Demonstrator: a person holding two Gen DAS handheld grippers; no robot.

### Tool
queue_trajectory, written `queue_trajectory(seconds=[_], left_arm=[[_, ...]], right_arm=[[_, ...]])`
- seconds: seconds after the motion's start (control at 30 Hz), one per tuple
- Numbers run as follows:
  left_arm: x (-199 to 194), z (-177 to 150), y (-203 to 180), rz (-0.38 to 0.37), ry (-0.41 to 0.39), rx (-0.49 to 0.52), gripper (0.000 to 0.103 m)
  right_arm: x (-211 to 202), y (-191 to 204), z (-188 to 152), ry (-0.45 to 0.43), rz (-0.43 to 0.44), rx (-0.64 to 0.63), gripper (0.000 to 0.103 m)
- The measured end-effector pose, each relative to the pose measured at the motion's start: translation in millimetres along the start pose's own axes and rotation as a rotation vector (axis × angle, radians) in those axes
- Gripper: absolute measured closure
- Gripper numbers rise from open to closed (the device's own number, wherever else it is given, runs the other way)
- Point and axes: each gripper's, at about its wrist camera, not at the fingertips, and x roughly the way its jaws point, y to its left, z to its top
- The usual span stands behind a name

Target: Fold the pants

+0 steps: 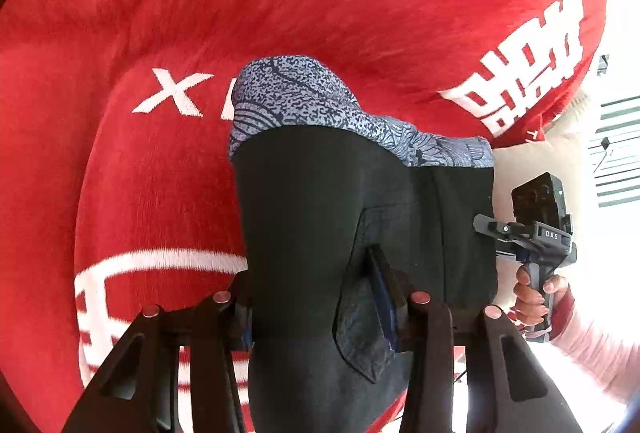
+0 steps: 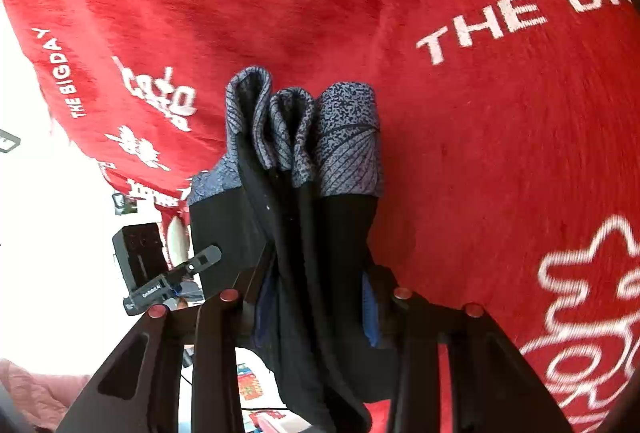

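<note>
The pants (image 1: 320, 217) are black w/ a blue-grey patterned band at the far end, and they hang lifted over a red plush blanket (image 1: 140, 161) that has white letters and signs on it.

Left wrist view: the left gripper (image 1: 320, 309) has the black cloth between its two fingers. The cloth fills the whole gap; the right finger (image 1: 384, 285) presses into a fold near a blue-grey pocket lining, the left finger is mostly hidden behind the cloth edge. So the jaws are partly closed and clamped on the pants, not wide. The patterned band (image 1: 304, 97) lies at the far side, spread flat and wide, from centre to the right. At the right edge of the pants the other tool is seen from the side, w/ a person's hand (image 1: 536, 297) around its handle and a pale pink sleeve (image 1: 592, 353) behind it.

Right wrist view: the right gripper (image 2: 312, 301) also holds the pants (image 2: 312, 253). Here the cloth is bunched in several vertical folds that go down between the fingers, and the blue pads touch it on both sides, so the jaws are closed on a thick bundle, about half way. The band (image 2: 304, 129) at the far end stands in 3 or 4 rolled pleats. To the left, lower, the left tool's body is visible against a very bright background. Blanket text "THE BIG" is at far right, "THE BIGDAY" at left.

Both tools hold the same end region of the pants, near each other, side by side.
</note>
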Motion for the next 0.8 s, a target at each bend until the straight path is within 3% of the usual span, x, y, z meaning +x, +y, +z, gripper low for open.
queue_trajectory(seconds=[0.2,0.37,0.43,0.53,0.63,0.8], left_arm=[[-21,-38,-11,0.014,0.015,0.019,0.056],[-7,-76,13,0.076,0.072,0.009,0.052],[-2,-86,21,0.145,0.055,0.023,0.031],[-4,-87,28,0.210,0.023,0.023,0.012],[-4,-87,26,0.261,0.022,0.033,0.006],[-7,-87,11,0.385,0.026,0.054,0.001]], right_arm=[[-15,12,-43,0.006,0.012,0.009,0.064],[3,0,-80,0.040,-0.060,0.024,0.063],[13,-9,-89,0.039,-0.108,0.018,0.060],[15,-11,-90,0.000,-0.167,-0.016,0.046],[16,-9,-91,-0.011,-0.223,-0.040,0.035],[11,5,-98,-0.023,-0.340,-0.056,0.033]])
